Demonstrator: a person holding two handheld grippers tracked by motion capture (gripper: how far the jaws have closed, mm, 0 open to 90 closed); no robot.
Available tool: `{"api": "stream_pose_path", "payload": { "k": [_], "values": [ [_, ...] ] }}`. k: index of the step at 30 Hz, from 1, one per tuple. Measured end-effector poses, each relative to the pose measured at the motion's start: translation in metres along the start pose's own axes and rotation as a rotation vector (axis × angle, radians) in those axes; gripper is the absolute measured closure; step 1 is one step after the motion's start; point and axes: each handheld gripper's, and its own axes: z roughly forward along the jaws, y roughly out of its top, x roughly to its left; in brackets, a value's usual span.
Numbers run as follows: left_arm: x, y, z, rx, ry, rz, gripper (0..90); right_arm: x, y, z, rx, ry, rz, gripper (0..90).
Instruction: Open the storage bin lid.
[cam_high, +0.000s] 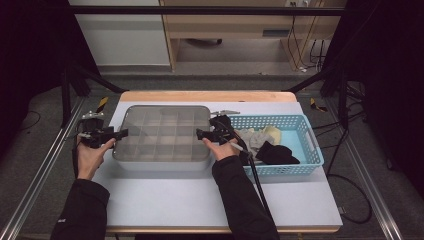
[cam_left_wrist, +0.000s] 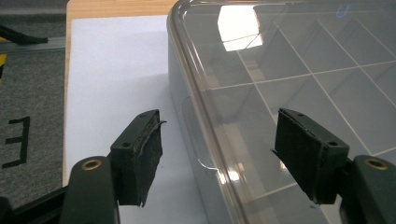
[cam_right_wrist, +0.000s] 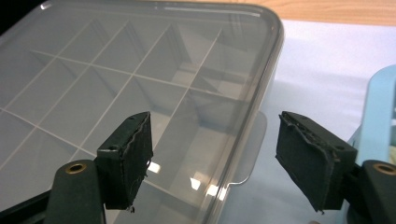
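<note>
Both grippers' fingers (cam_left_wrist: 140, 156) gaped wide, straddling the divided box's clear lid (cam_high: 161, 131) at 9 and 3 o'clock. Uneven grips could tilt it.

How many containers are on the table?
2. A clear lidded divider box sits mid-table between the left gripper and right gripper; a blue basket holding cloth items stands just to its right.

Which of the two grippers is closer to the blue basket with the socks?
Right. The right gripper sits between the clear box and the blue basket, beside the basket's end; the left gripper is across the box.
</note>
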Motion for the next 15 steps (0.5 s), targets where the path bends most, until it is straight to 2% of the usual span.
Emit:
{"api": "stream_pose_path", "payload": {
  "k": [3,10,15],
  "values": [
    [-0.0017,0.0008,0.0016,0.009,-0.010,-0.003,29.1,0.0008,-0.0021,0.0050,0.012,-0.013,-0.009,25.8],
    [-0.0052,0.0024,0.0072,0.022,-0.042,-0.014,25.9,-0.0024,-0.0019,0.0068,0.021,0.012,0.023,25.1],
    [-0.0061,0.0032,0.0089,0.031,-0.044,-0.023,23.9,-0.0033,-0.0021,0.0080,0.038,0.042,0.050,24.6]
  ]
}}
